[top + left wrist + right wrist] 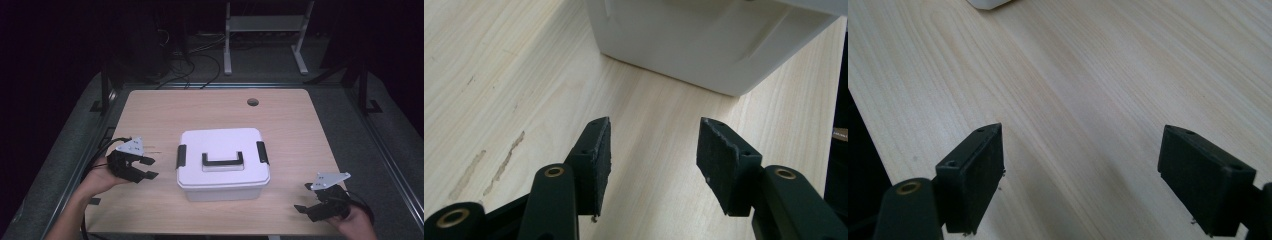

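A white lidded box (220, 145) stands in the middle of the wooden table (200, 110). It has a black handle (222, 160) on top and a black latch (181, 156) at each end. To its left, my left gripper (153, 168) is held low and open, pointing at the box's left end. In the left gripper view the open jaws (654, 124) have only bare wood between them, with the box wall (684, 40) a short way ahead. My right gripper (301, 197) rests near the front right corner, open and empty (1082, 127); a box corner (990, 4) shows far off.
A round cable hole (253, 102) sits near the table's far edge. Scuff marks (499, 165) mark the wood beside the left jaw. Beyond the table stand a white frame (265, 35) and cables on a dark floor. Bare wood surrounds the box on all sides.
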